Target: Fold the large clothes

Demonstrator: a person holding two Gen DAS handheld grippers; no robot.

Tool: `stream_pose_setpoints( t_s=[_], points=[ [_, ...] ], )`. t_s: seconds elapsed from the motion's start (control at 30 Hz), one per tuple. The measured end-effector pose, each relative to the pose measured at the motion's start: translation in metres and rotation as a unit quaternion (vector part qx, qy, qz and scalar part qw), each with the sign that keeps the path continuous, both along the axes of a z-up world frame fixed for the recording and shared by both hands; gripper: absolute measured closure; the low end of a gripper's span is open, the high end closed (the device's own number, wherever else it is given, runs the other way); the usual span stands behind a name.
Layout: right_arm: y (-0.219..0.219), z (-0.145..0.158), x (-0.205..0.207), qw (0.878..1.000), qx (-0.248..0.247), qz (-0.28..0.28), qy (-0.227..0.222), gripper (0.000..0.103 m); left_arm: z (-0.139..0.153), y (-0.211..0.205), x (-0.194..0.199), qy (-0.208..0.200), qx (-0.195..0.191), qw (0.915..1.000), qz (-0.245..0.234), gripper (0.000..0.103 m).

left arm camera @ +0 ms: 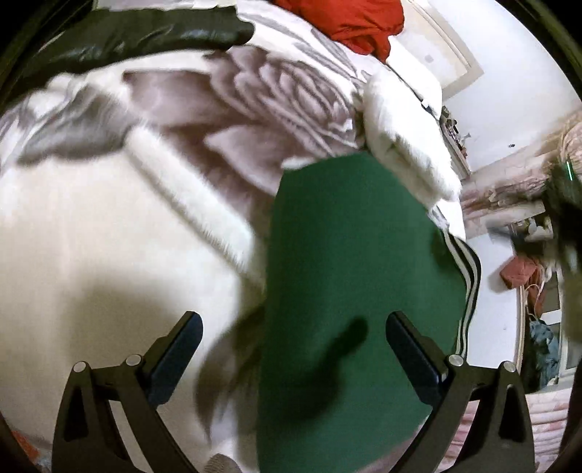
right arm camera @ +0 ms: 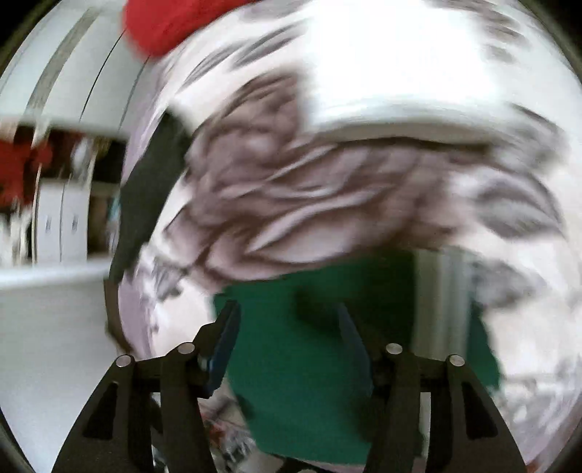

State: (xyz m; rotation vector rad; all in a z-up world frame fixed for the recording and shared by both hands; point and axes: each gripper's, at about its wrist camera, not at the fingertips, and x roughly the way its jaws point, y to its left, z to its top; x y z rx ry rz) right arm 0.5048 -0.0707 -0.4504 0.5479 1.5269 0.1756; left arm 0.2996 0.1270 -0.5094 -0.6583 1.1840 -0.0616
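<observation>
A dark green garment (left arm camera: pixel 363 254) with white stripes (left arm camera: pixel 467 283) along its right edge lies flat on the bed. Over its near part hangs my left gripper (left arm camera: pixel 294 324), its fingers wide apart with nothing between them, and it casts a shadow on the cloth. The right wrist view is blurred. There the same green garment (right arm camera: pixel 309 364) lies below my right gripper (right arm camera: pixel 287 320). The jaws stand apart, and the cloth shows through the gap, not pinched by the pads.
The bed cover (left arm camera: pixel 109 236) is white with a big grey-brown flower print. A red garment (left arm camera: pixel 356 22) and a shiny dark jacket (left arm camera: pixel 127 32) lie at the far end. A fluffy white piece (left arm camera: pixel 407 145) sits by the bed's right edge, and clutter (left arm camera: pixel 527 276) lies on the floor beyond.
</observation>
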Motion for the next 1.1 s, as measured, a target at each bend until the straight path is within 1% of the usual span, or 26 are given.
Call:
stream_pose_setpoints(
  t_s=[0.03, 0.07, 0.13, 0.2, 0.23, 0.27, 0.3, 0.33, 0.37, 0.4, 0.43, 0.5, 0.53, 0.57, 0.6, 0.63, 0.67, 0.7, 0.73, 0.8, 0.87, 0.93, 0.97, 1.0, 1.07, 1.1],
  points=[
    [-0.022, -0.002, -0.01, 1.0, -0.004, -0.02, 0.003, 0.039, -0.001, -0.005, 0.009, -0.002, 0.007, 1.0, -0.003, 0.0],
    [-0.046, -0.013, -0.021, 0.999, -0.002, -0.041, 0.01, 0.039, -0.002, -0.01, 0.021, -0.003, 0.017, 0.9998, -0.007, 0.0],
    [-0.073, -0.037, -0.029, 0.998, 0.023, -0.061, 0.019, 0.039, -0.007, -0.018, 0.042, 0.0, 0.035, 0.9992, -0.019, 0.0],
    [-0.079, -0.065, -0.027, 0.996, 0.058, -0.058, 0.023, 0.039, -0.015, -0.024, 0.061, 0.002, 0.058, 0.9979, -0.029, 0.0],
    [-0.08, -0.082, -0.027, 0.995, 0.077, -0.055, 0.026, 0.039, -0.02, -0.026, 0.068, 0.004, 0.06, 0.9978, -0.028, 0.0],
    [-0.076, -0.104, -0.025, 0.992, 0.106, -0.047, 0.04, 0.039, -0.023, -0.026, 0.073, 0.007, 0.059, 0.9979, -0.026, 0.0],
    [-0.073, -0.118, -0.026, 0.99, 0.125, -0.04, 0.051, 0.039, -0.026, -0.027, 0.079, 0.01, 0.06, 0.9979, -0.023, 0.0],
    [-0.067, -0.13, -0.026, 0.989, 0.133, -0.034, 0.055, 0.048, -0.028, -0.028, 0.083, 0.013, 0.064, 0.9976, -0.023, 0.0],
    [-0.061, -0.138, -0.026, 0.992, 0.117, -0.032, 0.036, 0.067, -0.027, -0.03, 0.085, 0.017, 0.07, 0.9971, -0.023, 0.0],
    [-0.055, -0.138, -0.025, 0.993, 0.115, -0.023, 0.021, 0.1, -0.027, -0.033, 0.089, 0.021, 0.077, 0.9965, -0.027, 0.0],
    [-0.048, -0.13, -0.023, 0.996, 0.091, -0.021, 0.008, 0.1, -0.024, -0.036, 0.09, 0.022, 0.087, 0.9956, -0.028, 0.0],
    [-0.049, -0.108, -0.021, 0.996, 0.079, -0.037, -0.026, 0.1, -0.016, -0.042, 0.091, 0.024, 0.106, 0.9936, -0.031, 0.0],
    [-0.056, -0.094, -0.02, 0.994, 0.084, -0.055, -0.043, 0.101, -0.012, -0.045, 0.092, 0.024, 0.106, 0.9936, -0.031, 0.0],
    [-0.06, -0.088, -0.02, 0.993, 0.081, -0.064, -0.051, 0.101, -0.008, -0.048, 0.093, 0.022, 0.103, 0.994, -0.029, 0.0],
    [-0.068, -0.081, -0.02, 0.994, 0.056, -0.072, -0.066, 0.101, -0.003, -0.053, 0.095, 0.02, 0.102, 0.9942, -0.026, 0.0],
    [-0.073, -0.082, -0.019, 0.995, 0.041, -0.067, -0.067, 0.101, -0.001, -0.056, 0.096, 0.019, 0.104, 0.994, -0.027, 0.0],
    [-0.08, -0.098, -0.017, 0.996, 0.031, -0.073, -0.048, 0.101, 0.001, -0.061, 0.097, 0.019, 0.11, 0.9933, -0.029, 0.0],
    [-0.083, -0.114, -0.018, 0.996, 0.035, -0.079, -0.021, 0.101, 0.0, -0.065, 0.098, 0.019, 0.121, 0.992, -0.031, 0.0],
    [-0.082, -0.14, -0.02, 0.996, 0.052, -0.066, 0.023, 0.101, -0.002, -0.068, 0.098, 0.024, 0.136, 0.9899, -0.033, 0.0],
    [-0.075, -0.159, -0.024, 0.994, 0.084, -0.039, 0.06, 0.097, -0.007, -0.071, 0.096, 0.038, 0.151, 0.9872, -0.035, 0.0],
    [-0.075, -0.151, -0.031, 0.992, 0.112, -0.031, 0.059, 0.086, -0.007, -0.069, 0.089, 0.04, 0.156, 0.9864, -0.031, 0.0],
    [-0.08, -0.134, -0.042, 0.992, 0.12, -0.021, 0.045, 0.049, -0.004, -0.064, 0.078, 0.038, 0.153, 0.9873, -0.02, 0.0],
    [-0.088, -0.123, -0.056, 0.992, 0.117, -0.021, 0.03, 0.043, -0.002, -0.063, 0.073, 0.037, 0.153, 0.9875, -0.014, 0.0],
    [-0.092, -0.118, -0.065, 0.992, 0.119, -0.024, 0.024, 0.04, 0.001, -0.061, 0.066, 0.035, 0.155, 0.9872, -0.007, 0.0],
    [-0.102, -0.111, -0.092, 0.991, 0.126, -0.028, 0.029, 0.038, 0.006, -0.06, 0.054, 0.033, 0.16, 0.9866, 0.003, 0.0],
    [-0.105, -0.113, -0.109, 0.991, 0.129, -0.027, 0.037, 0.034, 0.008, -0.06, 0.046, 0.035, 0.163, 0.986, 0.01, 0.0]
  ],
)
